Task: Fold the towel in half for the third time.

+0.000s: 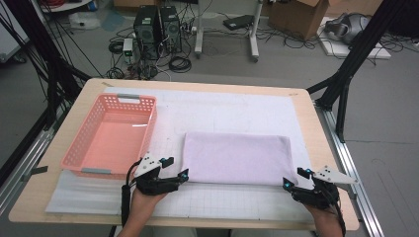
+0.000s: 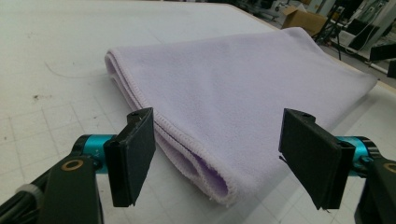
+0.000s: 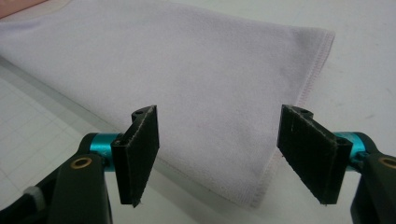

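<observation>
Black jaws rise at the bottom of both gripper views, wide apart, with nothing pinched between them. Seen from the high view, the left gripper (image 1: pixel 184 174) sits just off the towel's (image 1: pixel 236 158) near left corner, and the right gripper (image 1: pixel 294 178) sits just off its near right corner; both are held in a person's hands that come in from the near table edge.

From the left gripper view, the left gripper (image 2: pixel 217 154) straddles the towel's (image 2: pixel 243 93) near corner: the folded layers and their stitched hem lie in the gap between the jaws, but the pads stand clear of the cloth on both sides. From the right gripper view, the right gripper (image 3: pixel 217 156) frames the towel's (image 3: pixel 187 74) other near corner in the same way, the hemmed tip pointing down between the open jaws without touching either pad.

Lilac and folded into a long flat rectangle, the towel lies on a white gridded mat (image 1: pixel 232 202) that covers most of the table (image 1: pixel 306 106). It rests right of centre, its long side running parallel to the near edge.

Left of the towel, well apart from it, a pink basket (image 1: pixel 74 148) with perforated walls stands on the mat, reaching farther back than the towel does. Beyond the towel the mat is bare white up to the far wooden rim of the table.
</observation>
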The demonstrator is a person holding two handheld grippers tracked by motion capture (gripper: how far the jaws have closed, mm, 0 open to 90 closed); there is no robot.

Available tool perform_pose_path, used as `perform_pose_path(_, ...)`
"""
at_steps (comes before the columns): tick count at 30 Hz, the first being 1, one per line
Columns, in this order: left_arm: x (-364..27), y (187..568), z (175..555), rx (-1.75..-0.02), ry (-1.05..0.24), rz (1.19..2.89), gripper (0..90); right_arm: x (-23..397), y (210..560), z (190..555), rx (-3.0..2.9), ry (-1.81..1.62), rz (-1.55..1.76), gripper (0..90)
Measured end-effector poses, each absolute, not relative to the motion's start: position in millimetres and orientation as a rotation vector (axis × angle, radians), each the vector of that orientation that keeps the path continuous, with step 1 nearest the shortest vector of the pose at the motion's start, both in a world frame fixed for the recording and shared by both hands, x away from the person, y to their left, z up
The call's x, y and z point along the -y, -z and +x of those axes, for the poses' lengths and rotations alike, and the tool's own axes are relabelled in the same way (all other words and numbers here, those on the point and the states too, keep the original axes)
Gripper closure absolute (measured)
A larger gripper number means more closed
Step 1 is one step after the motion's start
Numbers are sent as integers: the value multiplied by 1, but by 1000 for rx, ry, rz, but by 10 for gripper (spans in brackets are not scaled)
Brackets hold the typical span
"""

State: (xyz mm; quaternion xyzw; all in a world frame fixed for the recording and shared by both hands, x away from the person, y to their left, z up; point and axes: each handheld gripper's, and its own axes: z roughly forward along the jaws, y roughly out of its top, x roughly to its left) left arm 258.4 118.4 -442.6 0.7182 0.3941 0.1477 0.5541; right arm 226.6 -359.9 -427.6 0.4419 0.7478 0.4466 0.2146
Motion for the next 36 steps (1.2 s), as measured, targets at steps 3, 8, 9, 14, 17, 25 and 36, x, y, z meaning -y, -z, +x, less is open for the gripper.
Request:
perform_pose_path(3,-118,445,260,-948,-318,1699,267,358,427,230,-2083,-1233,1213,286)
perform_pose_path(8,-117,448,261,-993,-325,1735,266,356,426,238,-2077,-1251,1214,286)
perform_pose_path(9,-117,449,261,-996,-318,1741,266,354,426,241,-2081,-1256,1218,286)
perform_pose_path(14,-116,451,264,-1038,-298,1761,291,342,421,251,-2106,-1276,1177,288)
perform_pose_path(17,-117,451,266,-1068,-278,1757,311,332,418,257,-2121,-1286,1150,288)
perform_pose_path(25,-115,453,270,-1099,-247,1786,318,299,405,285,-2163,-1306,1079,285)
perform_pose_path(36,-105,454,276,-1109,-245,1870,342,236,393,345,-2349,-1252,999,195)
